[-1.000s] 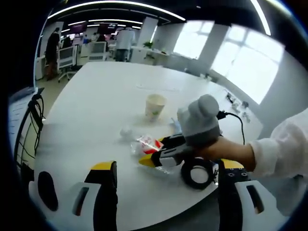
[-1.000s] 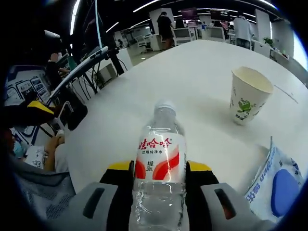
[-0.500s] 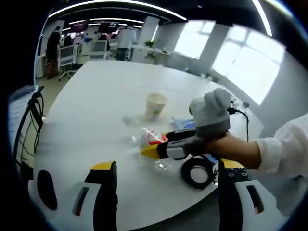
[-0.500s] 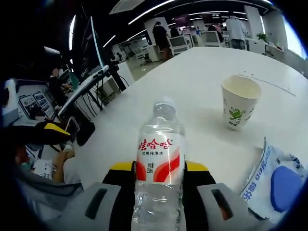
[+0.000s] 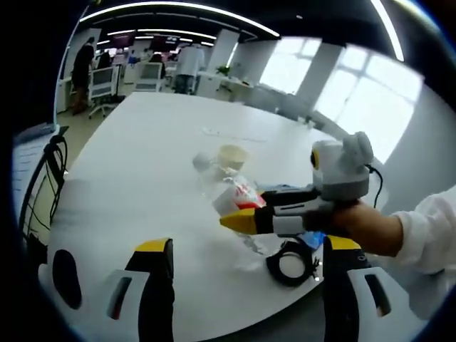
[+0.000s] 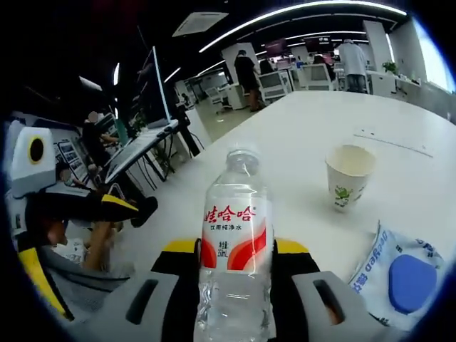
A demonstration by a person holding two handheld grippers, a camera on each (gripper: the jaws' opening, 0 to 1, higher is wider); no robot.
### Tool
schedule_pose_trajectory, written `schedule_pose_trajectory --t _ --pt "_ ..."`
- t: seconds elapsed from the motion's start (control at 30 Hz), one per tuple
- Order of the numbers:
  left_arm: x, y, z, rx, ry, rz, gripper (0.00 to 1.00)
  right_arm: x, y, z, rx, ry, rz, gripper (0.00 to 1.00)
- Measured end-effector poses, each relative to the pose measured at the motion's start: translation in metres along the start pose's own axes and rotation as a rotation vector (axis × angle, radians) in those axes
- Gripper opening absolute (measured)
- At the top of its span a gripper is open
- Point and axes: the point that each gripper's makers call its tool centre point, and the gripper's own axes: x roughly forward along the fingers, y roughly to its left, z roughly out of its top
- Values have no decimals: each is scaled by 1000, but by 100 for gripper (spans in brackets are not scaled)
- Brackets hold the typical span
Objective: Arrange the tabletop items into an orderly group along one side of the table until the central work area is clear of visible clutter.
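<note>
Your right tool [image 6: 235,267] is clamped on a clear water bottle [image 6: 235,242] with a red and white label, its yellow-tipped jaws pressed to either side of the bottle's body. In the left gripper view that same right tool [image 5: 246,221] comes in from the right, carrying the bottle [image 5: 231,196] tilted and lifted off the white counter [image 5: 142,164]. Your left tool [image 5: 246,285] stands wide with nothing between its jaws, low over the counter's near edge.

In the right gripper view a paper cup [image 6: 347,177] with a green print stands upright on the counter [image 6: 285,128], well apart from the bottle. A blue and white packet [image 6: 395,274] lies flat nearer you, to the right of the tool. In the left gripper view a coiled black cable [image 5: 291,260] lies on the counter just below your right hand [image 5: 363,228], and the cup [image 5: 231,157] sits beyond the bottle.
</note>
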Motion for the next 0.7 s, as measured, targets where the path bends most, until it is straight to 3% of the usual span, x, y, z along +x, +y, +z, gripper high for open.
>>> schedule_pose_trajectory --t 0.3,0.47,0.7 --pt "-3 -3 8 -86 -60 -37 82 -21 15 4 -29 -24 38 34" --pt "-5 -5 16 -120 -98 -54 83 -31 33 4 -65 -42 78 35" --pt "-14 1 30 -286 -198 -87 83 -45 53 12 -104 -72 107 35"
